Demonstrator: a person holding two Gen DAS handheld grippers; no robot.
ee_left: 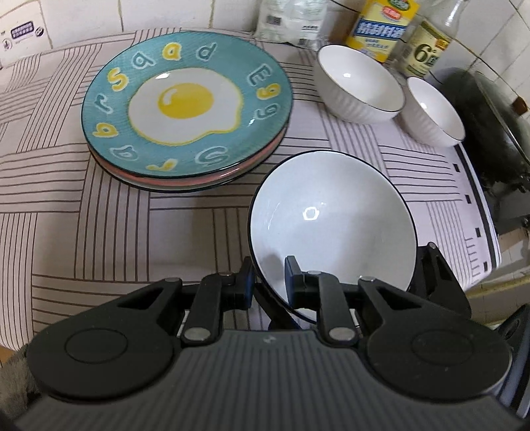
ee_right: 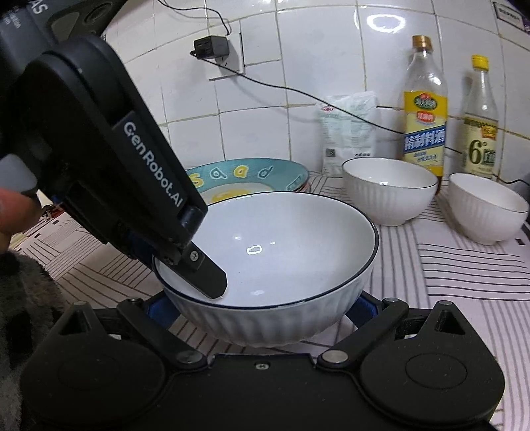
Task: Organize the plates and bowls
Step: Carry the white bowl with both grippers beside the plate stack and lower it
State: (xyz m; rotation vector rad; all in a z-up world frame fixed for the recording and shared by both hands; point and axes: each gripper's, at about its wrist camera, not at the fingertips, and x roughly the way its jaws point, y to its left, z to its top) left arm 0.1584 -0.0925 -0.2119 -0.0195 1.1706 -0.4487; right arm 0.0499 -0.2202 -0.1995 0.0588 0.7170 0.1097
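Tiled kitchen counter [ee_left: 99, 232] | left gripper [ee_left: 268, 281] pinches large bowl [ee_left: 331, 215] rim, right gripper [ee_right: 258, 318] spread around its base | beyond it plate stack [ee_left: 185, 109], small bowls [ee_left: 357, 83] | advice: keep level, nest gently.

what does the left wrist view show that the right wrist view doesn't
Only the left wrist view: the full fried-egg face of the teal plate, the pink plate stacked under it, and a dark pan at right.

Only the right wrist view: the wall charger with its cable, and the left tool seen from outside, one finger inside the large bowl.

Both: that bowl, two small bowls, two bottles, the striped cloth.
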